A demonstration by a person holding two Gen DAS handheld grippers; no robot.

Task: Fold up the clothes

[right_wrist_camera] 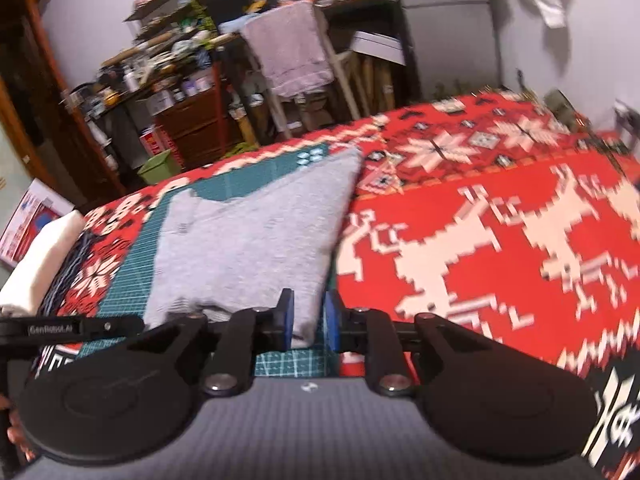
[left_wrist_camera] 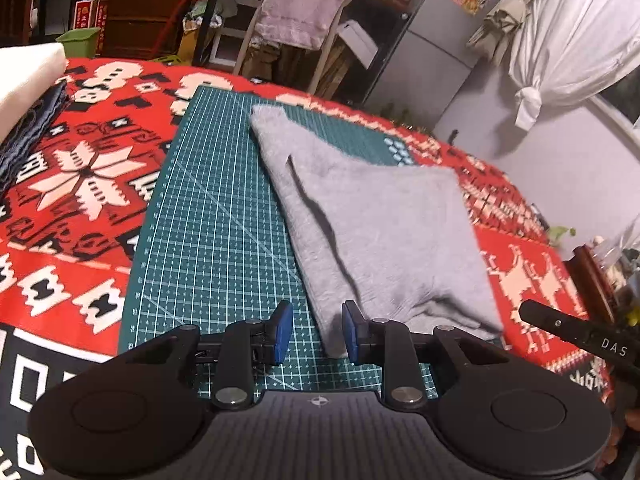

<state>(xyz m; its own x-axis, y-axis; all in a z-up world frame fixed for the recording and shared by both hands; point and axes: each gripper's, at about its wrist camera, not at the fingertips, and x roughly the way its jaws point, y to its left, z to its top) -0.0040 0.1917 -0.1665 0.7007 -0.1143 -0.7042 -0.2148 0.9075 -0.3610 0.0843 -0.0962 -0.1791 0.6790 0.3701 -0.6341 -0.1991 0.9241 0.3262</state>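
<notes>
Across the green cutting mat (left_wrist_camera: 208, 240) lies a grey garment (left_wrist_camera: 380, 232), each near corner between spread fingers of the left gripper (left_wrist_camera: 316, 332) and right gripper (right_wrist_camera: 308, 318), seemingly placed for folding.

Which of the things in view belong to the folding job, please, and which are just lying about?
Belong to the job:
grey garment
green cutting mat
left tongs
right tongs

Lying about:
white folded cloth
pink towel on the chair
green bin
fridge
</notes>
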